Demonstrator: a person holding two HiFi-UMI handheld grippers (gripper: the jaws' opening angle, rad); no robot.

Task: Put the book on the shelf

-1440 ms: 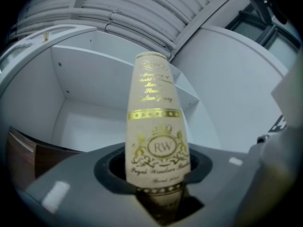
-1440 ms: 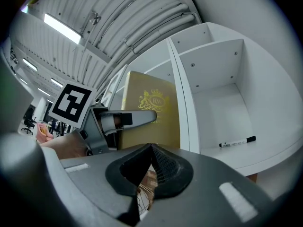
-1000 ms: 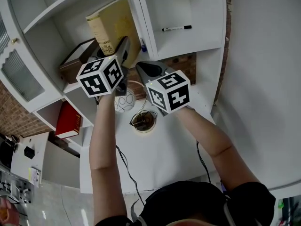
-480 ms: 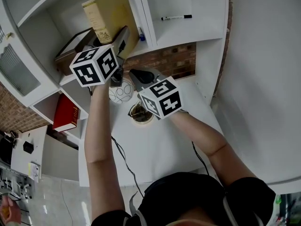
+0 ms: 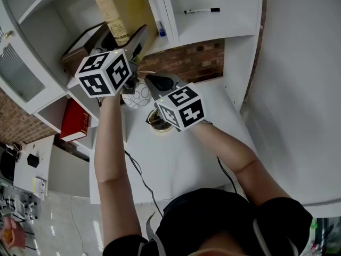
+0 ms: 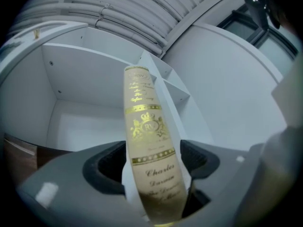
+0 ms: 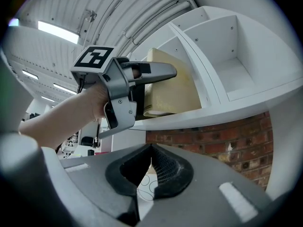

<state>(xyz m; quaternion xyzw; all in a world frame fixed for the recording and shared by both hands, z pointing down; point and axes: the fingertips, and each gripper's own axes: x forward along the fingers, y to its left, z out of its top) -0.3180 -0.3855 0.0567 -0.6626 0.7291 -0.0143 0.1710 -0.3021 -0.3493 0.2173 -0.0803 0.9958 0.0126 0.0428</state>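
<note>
White shelf unit point(image 5: 162, 15) on a brick wall point(image 5: 192, 57), white desk point(image 5: 176, 164) below.

Head view only: gives the layout. Marker pen point(image 5: 201, 10) lies in the next cmpt to the right, red book point(image 5: 74, 122) sits low on the left, and a brown box point(image 5: 80, 49) is just left of the left gripper point(image 5: 133, 49). A white patterned ball point(image 5: 137, 96) sits on the desk by the right gripper point(image 5: 160, 83). Jaw gaps can't be read from here.

Left gripper view only: shows gold print & crest on the book point(image 6: 149, 141) spine. The left gripper point(image 6: 151, 162) has its jaws opening w/ the spine btwn them, and there's a gap at each pad, so no pinch.

Right gripper view only: the right gripper point(image 7: 151, 148) has its tips pressed together w/ nothing btwn them. It's the only side look at the left gripper point(image 7: 142, 74) reaching into the cmpt at the book point(image 7: 173, 86).

The book point(image 5: 114, 15) stands on end in the left cmpt, just beside the divider. Long axis is upright, top tipped a little left in the left gripper view. Spine faces out toward the person, covers run back into the shelf. Can't tell if it touches the divider.
</note>
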